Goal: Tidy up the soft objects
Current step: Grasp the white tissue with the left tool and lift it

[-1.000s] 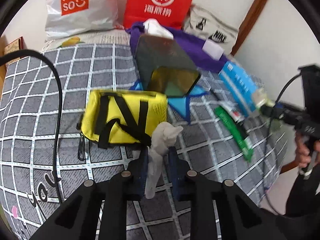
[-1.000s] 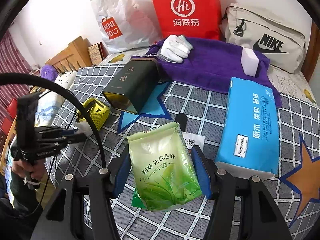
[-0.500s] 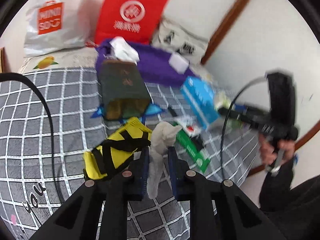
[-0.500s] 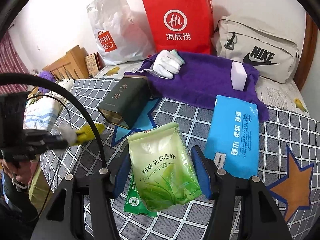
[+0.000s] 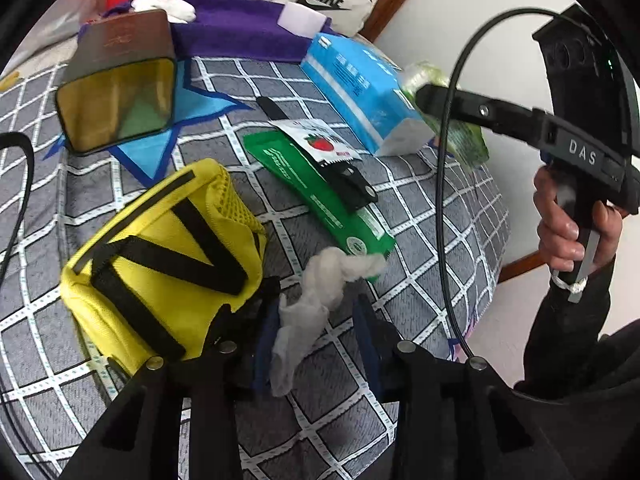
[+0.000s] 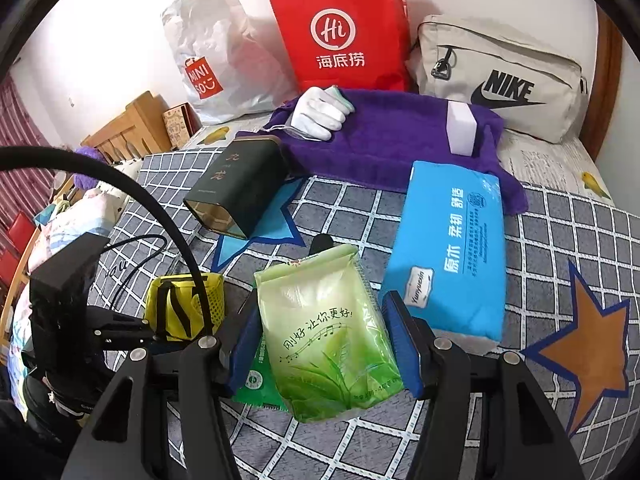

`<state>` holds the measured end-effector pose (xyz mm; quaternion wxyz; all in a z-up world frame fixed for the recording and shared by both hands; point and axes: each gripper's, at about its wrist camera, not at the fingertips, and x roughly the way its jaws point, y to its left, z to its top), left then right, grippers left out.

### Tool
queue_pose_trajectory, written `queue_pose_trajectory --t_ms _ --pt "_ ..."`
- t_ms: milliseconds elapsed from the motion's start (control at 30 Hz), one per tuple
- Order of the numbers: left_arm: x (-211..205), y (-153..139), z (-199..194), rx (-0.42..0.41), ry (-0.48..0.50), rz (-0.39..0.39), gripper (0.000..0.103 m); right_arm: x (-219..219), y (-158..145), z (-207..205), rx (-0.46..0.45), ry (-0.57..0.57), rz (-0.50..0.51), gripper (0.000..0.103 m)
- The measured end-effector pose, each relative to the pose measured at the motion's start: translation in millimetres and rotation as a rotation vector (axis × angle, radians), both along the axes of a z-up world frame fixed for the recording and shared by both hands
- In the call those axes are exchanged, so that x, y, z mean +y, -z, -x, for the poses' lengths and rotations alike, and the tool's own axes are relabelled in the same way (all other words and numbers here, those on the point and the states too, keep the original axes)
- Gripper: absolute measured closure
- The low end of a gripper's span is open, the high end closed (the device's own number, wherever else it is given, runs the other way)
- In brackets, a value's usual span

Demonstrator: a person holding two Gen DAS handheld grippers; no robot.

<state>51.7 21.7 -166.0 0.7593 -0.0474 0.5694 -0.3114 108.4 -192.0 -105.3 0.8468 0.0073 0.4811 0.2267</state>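
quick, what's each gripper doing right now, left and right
Left gripper: jaws opening, crumpled white cloth hangs loose between them, touching only the left pad.
Right gripper: closed on the light green tea pouch.

1. The left wrist camera sat just behind its gripper's fingers, tilted steeply down at the bed (image 5: pixel 420 280), close to the yellow bag (image 5: pixel 160 256).
2. It faced toward the bed's right edge and wall, with the right gripper (image 5: pixel 440 104) and its hand (image 5: pixel 568 224) in view.
3. The right wrist camera looked forward and down along its fingers toward the head edge of the bed (image 6: pixel 560 248), where bags leaned on the wall.
4. Both views shared the yellow bag (image 6: pixel 180 308), tin (image 5: pixel 116 84) (image 6: pixel 240 188), blue pack (image 5: pixel 364 88) (image 6: pixel 452 248) and purple towel (image 5: pixel 240 36) (image 6: pixel 400 136).
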Motion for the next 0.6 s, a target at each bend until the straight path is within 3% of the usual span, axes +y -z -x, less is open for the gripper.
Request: queue_pose_trajectory --t_ms 100,200,300,600 --pt "1 2 0 -0.001 -0.005 -0.006 0.070 -1 1 2 0.003 0.002 -0.003 0.044" --pt "-6 2 1 -0.017 0.017 -0.034 0.085 -1 1 3 0.003 0.000 -0.005 0.044" --pt "-18 2 6 0.006 0.085 -0.025 0.084 -2 -1 6 -0.004 -0.006 -0.007 0.044" --pt "-21 8 2 0.003 0.059 -0.026 0.082 -6 2 6 0.001 0.003 -0.014 0.044"
